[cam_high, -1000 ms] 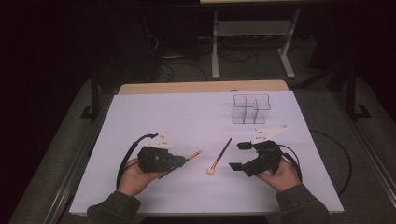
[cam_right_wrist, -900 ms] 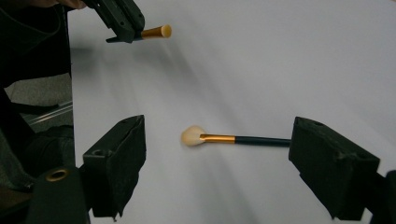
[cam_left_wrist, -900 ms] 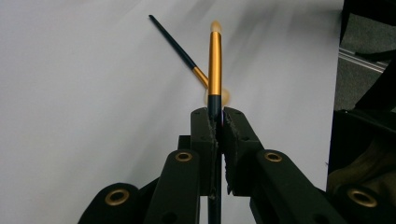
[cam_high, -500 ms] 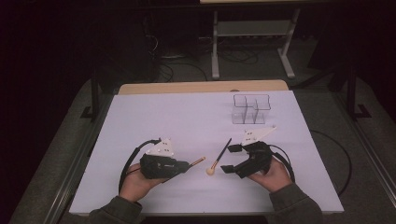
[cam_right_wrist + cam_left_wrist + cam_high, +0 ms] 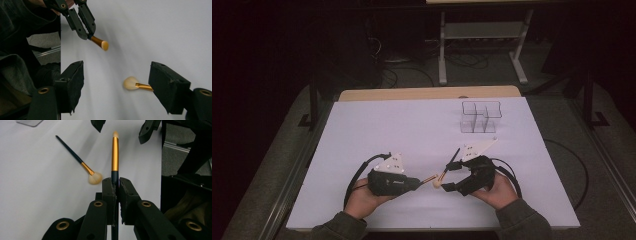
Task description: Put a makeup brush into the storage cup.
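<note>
Brushes are what I am handling: two makeup brushes on a white table [image 5: 362, 150]. One is a slim brush [image 5: 115, 155] with a gold ferrule and a small pale tip, and I hold it in my left gripper [image 5: 115, 185], whose jaws are pressed together on its dark handle just behind the ferrule. In the left gripper view its long axis runs straight out along the jaws, tip pointing away from me. In the high view my left gripper [image 5: 412, 184] sits at the near middle of the table, and the slim brush [image 5: 429, 178] sticks out from it toward the right, angled slightly away from me.

The second is a fan-tipped brush [image 5: 447, 169] lying flat on the table. Its fluffy pale head is at the near end, and its thin dark handle slants away from me and to the right. My right gripper [image 5: 451, 176] hangs over it with the jaws wide apart. In the right gripper view the fluffy head [image 5: 130, 83] lies between the two jaws, nearer the right-hand one, which hides most of the handle; I cannot tell whether anything touches. The slim brush's tip [image 5: 105, 45] shows farther off there, held clear of the fan-tipped brush.

A clear plastic organiser [image 5: 480, 117] with several compartments stands well apart, at the far right of the table.
</note>
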Available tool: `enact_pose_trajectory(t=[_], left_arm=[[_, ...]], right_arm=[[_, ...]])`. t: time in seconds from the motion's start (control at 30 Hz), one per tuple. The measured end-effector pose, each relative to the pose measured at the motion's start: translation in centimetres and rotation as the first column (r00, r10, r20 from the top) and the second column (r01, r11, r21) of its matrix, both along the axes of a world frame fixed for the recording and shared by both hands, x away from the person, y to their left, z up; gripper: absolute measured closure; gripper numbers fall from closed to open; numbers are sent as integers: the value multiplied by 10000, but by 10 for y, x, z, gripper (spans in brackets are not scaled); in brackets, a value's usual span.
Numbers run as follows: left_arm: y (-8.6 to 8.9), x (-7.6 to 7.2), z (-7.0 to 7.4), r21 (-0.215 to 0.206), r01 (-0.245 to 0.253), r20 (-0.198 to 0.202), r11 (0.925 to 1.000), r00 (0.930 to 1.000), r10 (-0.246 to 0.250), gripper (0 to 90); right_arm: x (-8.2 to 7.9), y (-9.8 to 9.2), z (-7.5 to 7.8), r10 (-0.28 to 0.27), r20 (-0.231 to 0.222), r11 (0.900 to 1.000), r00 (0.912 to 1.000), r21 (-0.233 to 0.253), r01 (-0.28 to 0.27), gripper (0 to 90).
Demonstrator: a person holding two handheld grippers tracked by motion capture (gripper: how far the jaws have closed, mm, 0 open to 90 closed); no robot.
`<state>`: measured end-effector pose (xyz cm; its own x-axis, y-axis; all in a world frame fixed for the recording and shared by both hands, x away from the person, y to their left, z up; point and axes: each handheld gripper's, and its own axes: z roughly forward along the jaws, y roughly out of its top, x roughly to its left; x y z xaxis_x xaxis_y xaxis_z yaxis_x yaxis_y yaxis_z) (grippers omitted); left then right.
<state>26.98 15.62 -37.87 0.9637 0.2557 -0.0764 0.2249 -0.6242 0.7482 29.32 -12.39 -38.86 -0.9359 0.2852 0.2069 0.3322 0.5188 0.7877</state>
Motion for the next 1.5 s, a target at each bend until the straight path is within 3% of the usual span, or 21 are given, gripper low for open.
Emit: enact_pose_trajectory(t=[0.27, 0.7, 1.03, 1.27, 1.5], left_arm=[[-6, -2, -2, 46, 247, 49, 9997, 9997, -247, 831], [-15, -3, -5, 120, 680, 63, 9976, 9977, -681, 831], [-20, -5, -4, 139, 922, 10, 9956, 9957, -923, 831], [-21, -6, -5, 181, 1035, -51, 9945, 9946, -1034, 830], [-22, -5, -5, 228, 1130, -30, 9933, 9936, -1129, 831]], right_arm=[[-2, 4, -3, 310, -110, 9995, 9995, -8, -310, 312], [-3, 5, -3, 705, -265, 9974, 9972, 174, -701, 445], [-3, 8, -6, 1148, -538, 9933, 9919, 144, -1142, 583], [-3, 9, -9, 1427, -978, 9898, 9849, 158, -1419, 652], [-3, 9, -8, 1603, -990, 9870, 9821, 309, -1580, 712]])
